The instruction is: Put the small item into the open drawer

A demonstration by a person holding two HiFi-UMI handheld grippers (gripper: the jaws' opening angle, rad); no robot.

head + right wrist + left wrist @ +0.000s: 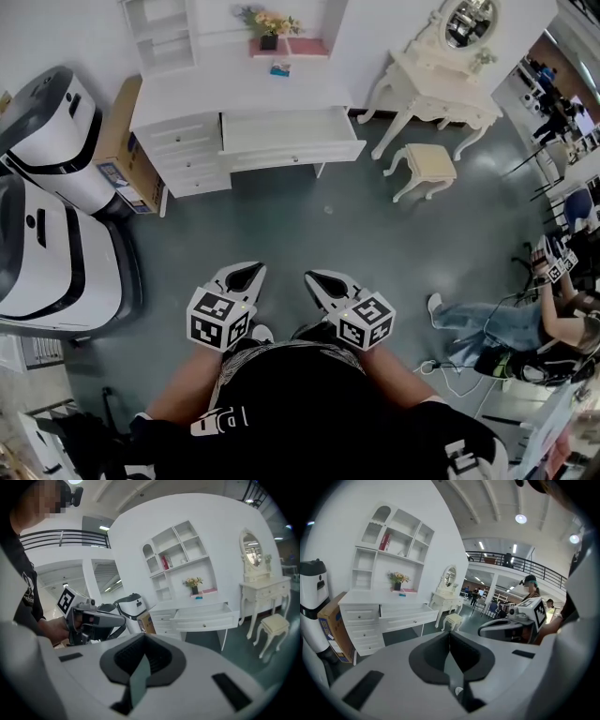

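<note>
A white desk [234, 94] stands far ahead across the grey floor, its wide drawer [291, 131] pulled open. On the desk top lies a small teal item [280, 67], next to a flower pot [269, 28]. My left gripper [255, 270] and right gripper [311, 277] are held side by side close to my body, well short of the desk, both shut with nothing between their jaws. The left gripper view shows the shut left gripper [449, 634], the drawer [405, 616] and the item [401, 593]. In the right gripper view, past the right gripper [143, 637], are the drawer [206, 613] and the item [199, 597].
Two large white machines [56, 131] and a cardboard box [127, 150] stand left of the desk. A white dressing table [436, 80] with a stool [427, 164] is to its right. A person [506, 323] sits on the floor at the right, with cables nearby.
</note>
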